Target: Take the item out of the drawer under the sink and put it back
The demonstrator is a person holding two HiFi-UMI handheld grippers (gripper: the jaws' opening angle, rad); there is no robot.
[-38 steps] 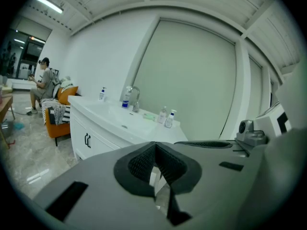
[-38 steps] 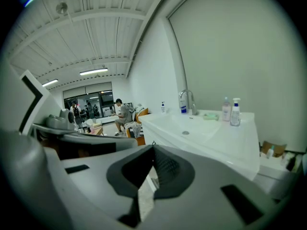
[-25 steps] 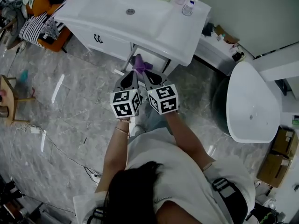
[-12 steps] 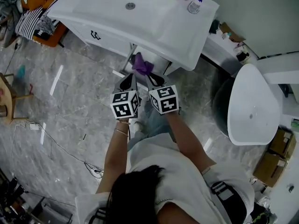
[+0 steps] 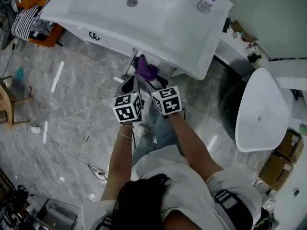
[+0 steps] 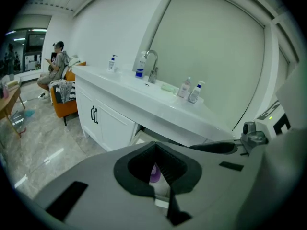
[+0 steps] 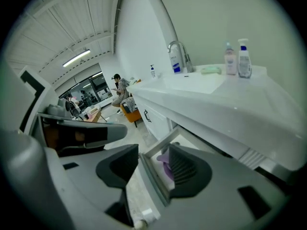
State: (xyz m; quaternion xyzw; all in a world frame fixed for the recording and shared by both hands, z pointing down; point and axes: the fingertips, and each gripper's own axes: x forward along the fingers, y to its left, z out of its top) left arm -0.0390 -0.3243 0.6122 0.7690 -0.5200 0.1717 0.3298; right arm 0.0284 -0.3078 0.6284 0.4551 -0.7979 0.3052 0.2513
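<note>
Jaws of the right gripper (image 5: 152,79), just opened, stand spread with the crumpled purple item (image 7: 165,169) between them in the open white drawer (image 7: 160,145). Left gripper (image 5: 131,81) jaws are pressed together, empty. Both grippers angle downward, side by side.

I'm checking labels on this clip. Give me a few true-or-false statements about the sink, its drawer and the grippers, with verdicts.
1. The drawer under the white sink counter stands open. True.
2. The crumpled purple item lies on top of the counter. False: it lies inside the drawer.
3. The right gripper is clamped on the purple item. False: its jaws stand apart, having just been opening, with the drawer's rim between them and no pad pressing the item.
4. Clear plastic bottles stand on the counter. True.
</note>
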